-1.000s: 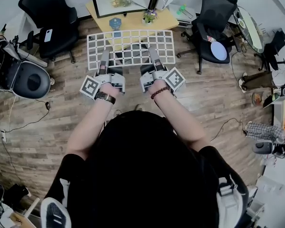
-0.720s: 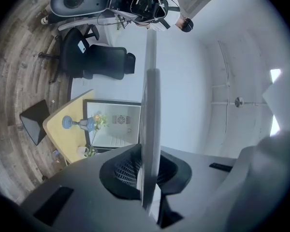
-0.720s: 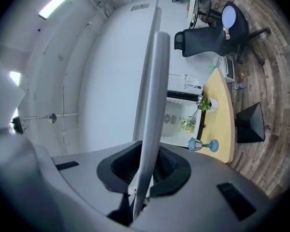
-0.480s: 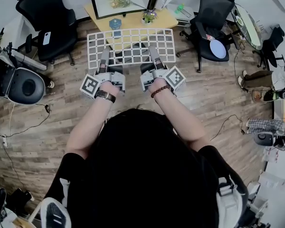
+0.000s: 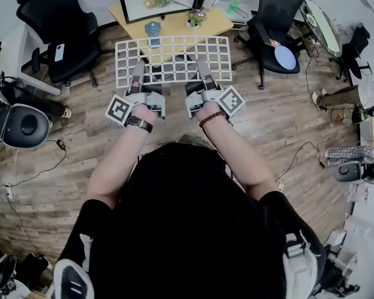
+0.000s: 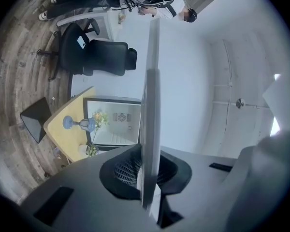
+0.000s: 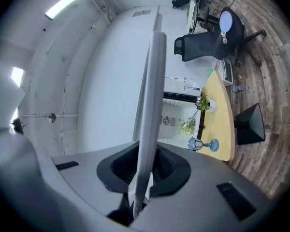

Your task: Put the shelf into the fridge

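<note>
The shelf (image 5: 172,60) has edged slightly forward, and its far rim now overlaps the yellow counter (image 5: 174,25). It is held flat above the wooden floor (image 5: 62,154) (a white grid, edge-on in both gripper views). The left tool (image 5: 137,75) and right tool (image 5: 202,73) each pinch its near rim.

Wood-plank floor (image 5: 43,185). Yellow counter (image 5: 174,25) bearing blue goblet (image 5: 152,28) and small potted plant (image 5: 192,19), between black left chair (image 5: 56,23) and black right chair (image 5: 277,11).
</note>
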Tool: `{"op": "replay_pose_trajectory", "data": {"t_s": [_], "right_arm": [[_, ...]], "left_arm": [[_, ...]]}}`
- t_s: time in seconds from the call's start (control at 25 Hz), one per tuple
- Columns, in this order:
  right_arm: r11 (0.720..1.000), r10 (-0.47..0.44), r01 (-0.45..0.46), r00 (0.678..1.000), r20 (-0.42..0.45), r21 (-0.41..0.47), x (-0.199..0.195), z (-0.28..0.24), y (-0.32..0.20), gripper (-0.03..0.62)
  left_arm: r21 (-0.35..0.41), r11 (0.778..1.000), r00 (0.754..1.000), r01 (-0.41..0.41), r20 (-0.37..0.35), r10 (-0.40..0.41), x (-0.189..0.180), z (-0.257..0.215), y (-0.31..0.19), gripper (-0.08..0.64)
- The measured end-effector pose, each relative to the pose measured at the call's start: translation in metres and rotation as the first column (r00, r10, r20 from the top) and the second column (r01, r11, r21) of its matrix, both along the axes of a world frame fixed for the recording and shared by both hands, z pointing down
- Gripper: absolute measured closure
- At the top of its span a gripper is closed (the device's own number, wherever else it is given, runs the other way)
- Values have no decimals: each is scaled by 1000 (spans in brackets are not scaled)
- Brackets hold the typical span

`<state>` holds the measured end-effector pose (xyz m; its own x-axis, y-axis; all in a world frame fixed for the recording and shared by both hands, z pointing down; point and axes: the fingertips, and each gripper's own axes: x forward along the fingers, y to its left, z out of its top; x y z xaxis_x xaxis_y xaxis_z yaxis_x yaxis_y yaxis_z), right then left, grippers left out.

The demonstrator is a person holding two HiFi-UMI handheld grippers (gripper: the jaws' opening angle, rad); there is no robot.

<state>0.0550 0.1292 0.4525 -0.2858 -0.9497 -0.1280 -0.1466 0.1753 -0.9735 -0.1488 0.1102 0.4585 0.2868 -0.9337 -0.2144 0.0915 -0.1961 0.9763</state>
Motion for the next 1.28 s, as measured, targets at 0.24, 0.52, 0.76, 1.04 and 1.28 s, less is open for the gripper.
{"op": "replay_pose_trajectory", "data": {"t_s": [0.24, 0.52, 0.76, 1.04, 1.28], "right_arm": [[1000, 11, -11, 1000, 5, -4, -11, 3, 5, 551], [1000, 4, -4, 1000, 19, 0, -11, 6, -9, 552], [1000, -14, 14, 1000, 22, -5, -9, 9, -36, 552], [1000, -30, 30, 999, 20, -6, 3, 11, -72, 551], [998, -50, 51, 998, 23, -29, 10, 17, -105, 549]], "left_arm": [[2, 1000, 1000, -10, 1, 10, -11, 1, 0, 523], [-11, 1000, 1000, 1, 0, -1, -11, 7, -8, 523], [-14, 1000, 1000, 15, 9, -15, -10, 9, -34, 523], [-17, 1000, 1000, 27, 9, -26, 2, 11, -66, 523], [-29, 999, 999, 43, 16, -42, 9, 14, -97, 523]]}}
